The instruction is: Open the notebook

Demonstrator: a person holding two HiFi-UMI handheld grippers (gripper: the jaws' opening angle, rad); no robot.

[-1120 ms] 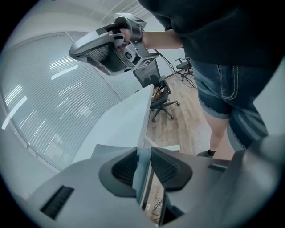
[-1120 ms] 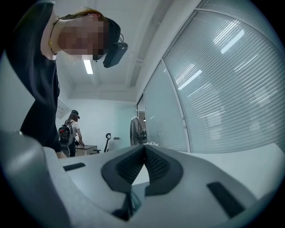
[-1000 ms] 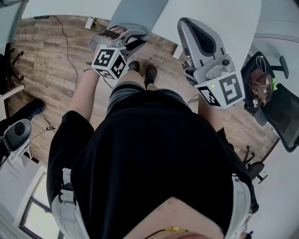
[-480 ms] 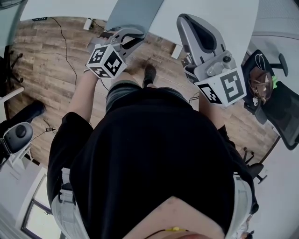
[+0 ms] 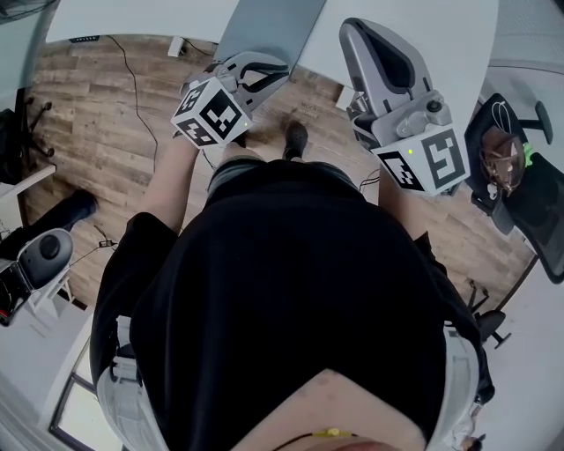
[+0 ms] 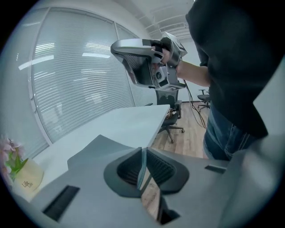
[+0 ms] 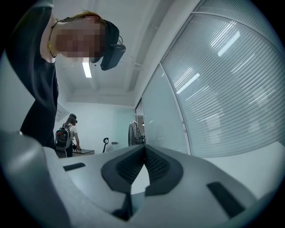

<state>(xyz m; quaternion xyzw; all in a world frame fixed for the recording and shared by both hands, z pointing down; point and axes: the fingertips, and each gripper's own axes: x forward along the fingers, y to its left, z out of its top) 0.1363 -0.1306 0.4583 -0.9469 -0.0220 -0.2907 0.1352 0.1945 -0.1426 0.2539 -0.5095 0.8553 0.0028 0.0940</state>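
The room is an office with a wooden floor [image 5: 97, 123] and a long white table [image 5: 414, 35] in front of the person. Beyond the table there is a glass wall with closed blinds [image 6: 75, 80]. On the table, toward the blinds, stands a small pot of pink flowers [image 6: 20, 171]. A flat grey rectangle [image 5: 273, 22] lies at the table's near edge (probably the notebook, closed, but I cannot tell for sure). To the right of the table stands a black office chair [image 5: 520, 203], and cables [image 5: 132, 79] run over the floor to its left.

The left gripper [image 6: 142, 150] is held just before the table's edge, near the grey rectangle but not touching it. Its jaws have just been closing and now stand almost together, with nothing between them. The right gripper [image 7: 144, 148] is held up before the table, clenched and empty.

Compared with one second ago, the left gripper has rolled, so its marker cube [image 5: 211, 114] shows other faces. Two shoes were visible below the table's edge. Now only one shoe [image 5: 295, 139] shows. The right gripper has hardly moved.
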